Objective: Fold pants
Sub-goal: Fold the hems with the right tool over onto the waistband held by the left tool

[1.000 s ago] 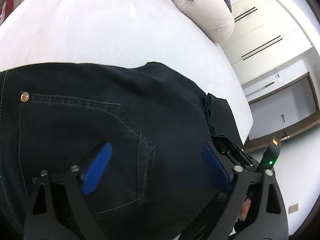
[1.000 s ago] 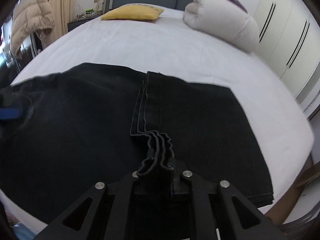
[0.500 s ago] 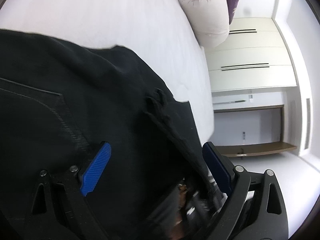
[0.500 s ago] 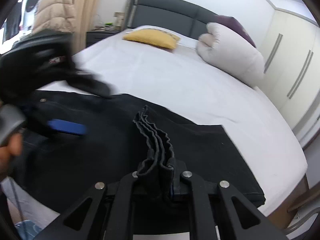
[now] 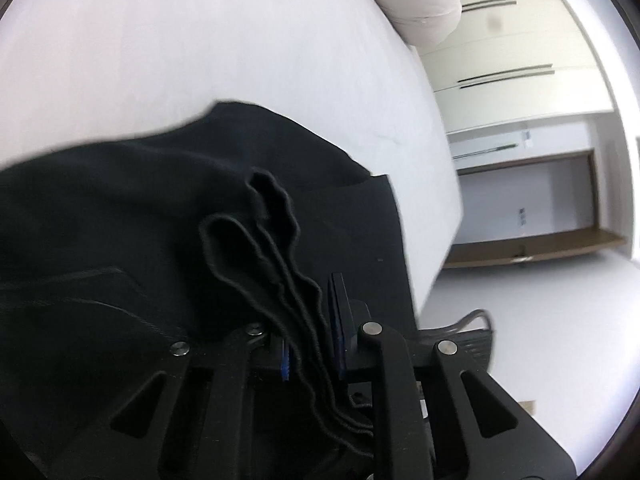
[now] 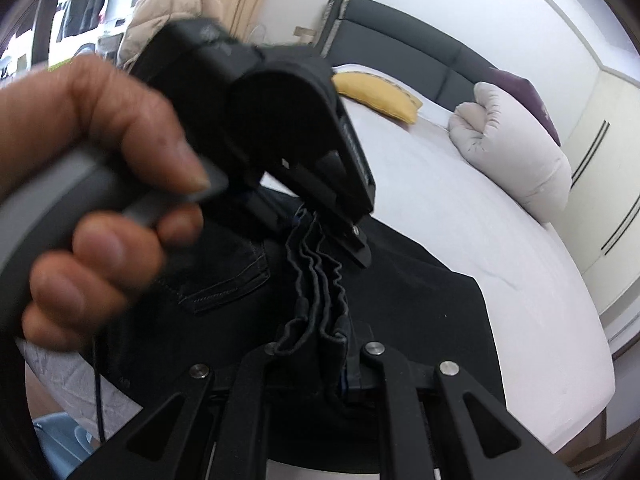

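Both grippers, left [image 5: 312,344] and right [image 6: 340,364], are clamped on the pants' [image 6: 420,300] bunched hem above the bed [image 6: 460,208].

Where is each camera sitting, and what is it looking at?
Left wrist: sits on the left gripper, looking along its fingers over the pants toward the wardrobe.
Right wrist: sits on the right gripper, facing the headboard; the person's left hand shows.
Shared: both grippers clamp the bunched hem; bed, white pillow.
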### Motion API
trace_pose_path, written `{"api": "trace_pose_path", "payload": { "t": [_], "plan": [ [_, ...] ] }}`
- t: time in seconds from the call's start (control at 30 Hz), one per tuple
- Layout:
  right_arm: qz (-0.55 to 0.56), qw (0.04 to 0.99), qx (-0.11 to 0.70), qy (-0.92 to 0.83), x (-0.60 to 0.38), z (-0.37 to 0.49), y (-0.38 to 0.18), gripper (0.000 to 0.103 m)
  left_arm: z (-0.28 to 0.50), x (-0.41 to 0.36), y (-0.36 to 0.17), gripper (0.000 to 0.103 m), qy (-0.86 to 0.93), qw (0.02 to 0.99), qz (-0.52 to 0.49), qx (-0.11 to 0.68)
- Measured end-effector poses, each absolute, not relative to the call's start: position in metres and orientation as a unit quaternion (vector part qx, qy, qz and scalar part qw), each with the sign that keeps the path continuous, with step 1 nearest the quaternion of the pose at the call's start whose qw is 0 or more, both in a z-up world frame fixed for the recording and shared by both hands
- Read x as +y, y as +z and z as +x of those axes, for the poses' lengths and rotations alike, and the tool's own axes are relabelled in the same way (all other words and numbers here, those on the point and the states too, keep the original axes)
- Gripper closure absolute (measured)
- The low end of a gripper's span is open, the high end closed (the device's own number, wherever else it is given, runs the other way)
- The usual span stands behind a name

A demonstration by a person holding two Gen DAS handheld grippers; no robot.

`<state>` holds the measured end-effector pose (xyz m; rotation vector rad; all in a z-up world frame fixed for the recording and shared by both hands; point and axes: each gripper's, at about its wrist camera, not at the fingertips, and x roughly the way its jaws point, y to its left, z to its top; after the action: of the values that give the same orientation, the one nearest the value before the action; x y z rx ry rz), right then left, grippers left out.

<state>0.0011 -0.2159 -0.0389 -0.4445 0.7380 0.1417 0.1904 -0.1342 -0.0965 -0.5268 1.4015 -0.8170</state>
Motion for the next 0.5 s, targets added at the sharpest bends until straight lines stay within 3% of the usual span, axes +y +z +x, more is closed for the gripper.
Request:
{"api": "trace_pose_path", "payload": {
  "t": [0.33,0.5],
  "plan": [
    [-0.229,0.889,0.387,0.087,-0.197,0.006,-0.058,0.091,0.189,-0.133,-0.117,0.089,-0.329,0.679,-0.197,0.626],
    [-0.217,0.875,0.423,0.094,-0.194,0.007,-0.077,0.084,0.187,-0.118,-0.125,0.088,-0.315,0.681,-0.204,0.629]
  ]
}}
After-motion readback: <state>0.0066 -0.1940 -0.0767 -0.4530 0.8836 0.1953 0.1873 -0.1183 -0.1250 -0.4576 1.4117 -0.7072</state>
